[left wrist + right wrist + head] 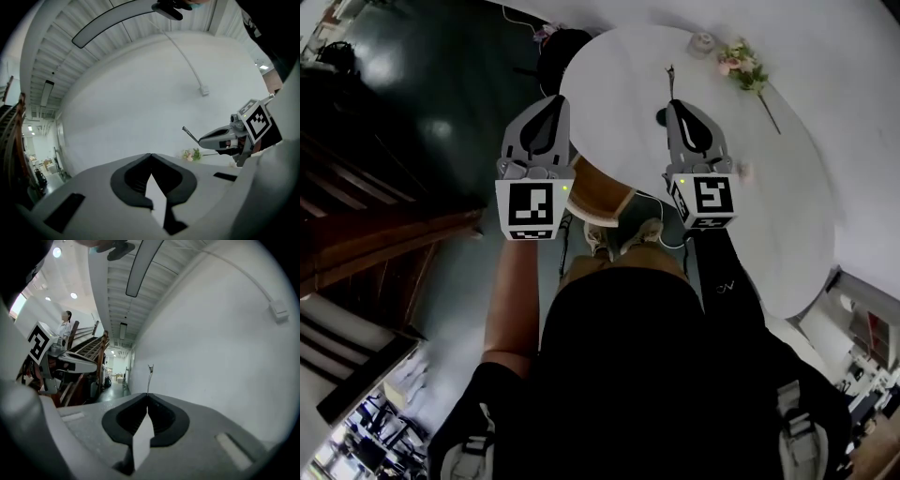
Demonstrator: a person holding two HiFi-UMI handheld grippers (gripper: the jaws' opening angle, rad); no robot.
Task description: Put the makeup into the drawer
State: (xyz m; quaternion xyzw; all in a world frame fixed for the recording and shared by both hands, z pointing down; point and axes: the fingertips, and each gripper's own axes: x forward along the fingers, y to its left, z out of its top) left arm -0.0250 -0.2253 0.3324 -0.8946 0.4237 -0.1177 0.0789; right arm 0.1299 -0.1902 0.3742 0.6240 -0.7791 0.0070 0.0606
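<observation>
Grey left tongs (pixel 151 157): closed, empty | right tongs (pixel 148 397): pinching thin makeup stick (pixel 149 376)

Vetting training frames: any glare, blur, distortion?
Head view: fisheye bend; round white table nearly blown out; glare spots on dark floor. Left gripper view: black vignette, bowed white wall. Right gripper view: same vignette, ceiling lamps flare; thin dark stick reads clearly.

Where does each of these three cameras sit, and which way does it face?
Head view: on the person's head, looking down at white table; shows left gripper, right gripper, arm, shoes.
Left gripper view: on that gripper, facing a wall along its shut jaws.
Right gripper view: on that gripper, facing a wall along jaws shut on a thin stick.
Shared: flowers in head and left gripper views.
</observation>
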